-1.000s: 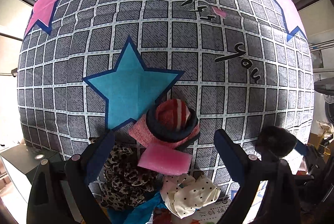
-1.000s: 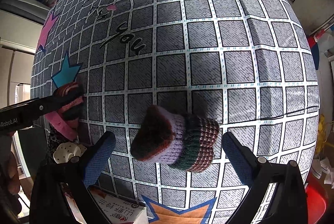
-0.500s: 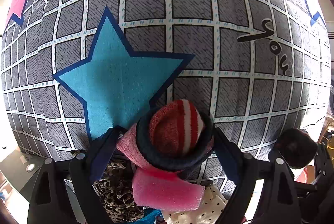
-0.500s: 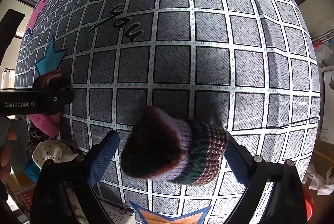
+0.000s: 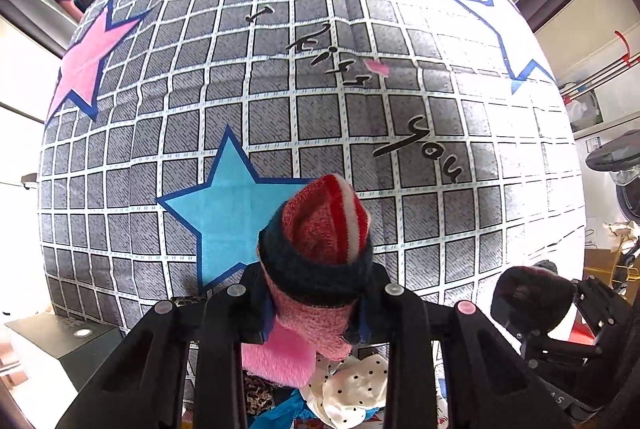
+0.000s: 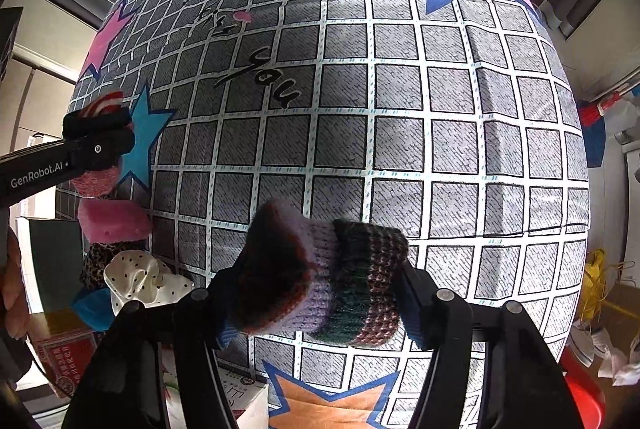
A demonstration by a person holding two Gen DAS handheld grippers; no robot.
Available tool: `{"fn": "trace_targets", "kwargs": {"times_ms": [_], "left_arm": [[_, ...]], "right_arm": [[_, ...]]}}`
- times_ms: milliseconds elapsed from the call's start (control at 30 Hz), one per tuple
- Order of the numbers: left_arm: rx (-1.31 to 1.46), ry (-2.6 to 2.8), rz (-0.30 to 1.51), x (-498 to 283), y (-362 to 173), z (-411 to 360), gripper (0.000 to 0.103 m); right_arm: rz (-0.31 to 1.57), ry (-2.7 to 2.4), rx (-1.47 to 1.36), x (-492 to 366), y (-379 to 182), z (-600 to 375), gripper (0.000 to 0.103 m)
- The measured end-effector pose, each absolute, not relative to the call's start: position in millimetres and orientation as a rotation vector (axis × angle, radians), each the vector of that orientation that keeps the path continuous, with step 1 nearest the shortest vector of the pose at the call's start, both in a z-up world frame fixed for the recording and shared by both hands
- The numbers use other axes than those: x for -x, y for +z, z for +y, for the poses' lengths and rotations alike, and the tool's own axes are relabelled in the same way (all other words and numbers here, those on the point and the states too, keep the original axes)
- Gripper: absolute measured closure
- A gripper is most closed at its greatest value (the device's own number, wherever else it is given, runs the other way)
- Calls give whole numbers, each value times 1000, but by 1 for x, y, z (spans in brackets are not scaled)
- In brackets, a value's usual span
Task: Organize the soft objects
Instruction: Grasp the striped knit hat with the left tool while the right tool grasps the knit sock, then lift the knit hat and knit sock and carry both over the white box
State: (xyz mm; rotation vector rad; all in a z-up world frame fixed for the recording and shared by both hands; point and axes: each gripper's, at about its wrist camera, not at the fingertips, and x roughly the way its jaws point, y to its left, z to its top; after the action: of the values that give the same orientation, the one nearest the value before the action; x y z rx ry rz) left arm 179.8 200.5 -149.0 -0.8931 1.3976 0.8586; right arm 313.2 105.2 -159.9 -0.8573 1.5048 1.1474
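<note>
Two rolled sock bundles are sitting in my grippers above the bed (image 6: 400, 133). My left gripper (image 5: 316, 305) is clenching the red striped sock roll (image 5: 320, 249) at six o'clock, over the blue star (image 5: 228, 213) printed on the bedcover. My right gripper (image 6: 316, 305) is closing its jaws, with the pads pressing the purple and green sock roll (image 6: 320, 281) between them. Remaining soft things, a pink sponge (image 6: 114, 221) and a dotted cloth (image 6: 140, 277), are lying at eight o'clock in the right view.
</note>
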Motion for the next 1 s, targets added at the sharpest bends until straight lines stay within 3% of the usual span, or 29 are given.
{"fn": "trace_targets", "kwargs": {"times_ms": [400, 1000], "left_arm": [[822, 687, 1329, -182, -83, 106, 70], [729, 557, 1283, -96, -3, -17, 70]], "right_arm": [[1518, 1131, 827, -308, -115, 48, 39], [1535, 1173, 878, -218, -61, -34, 39]]}}
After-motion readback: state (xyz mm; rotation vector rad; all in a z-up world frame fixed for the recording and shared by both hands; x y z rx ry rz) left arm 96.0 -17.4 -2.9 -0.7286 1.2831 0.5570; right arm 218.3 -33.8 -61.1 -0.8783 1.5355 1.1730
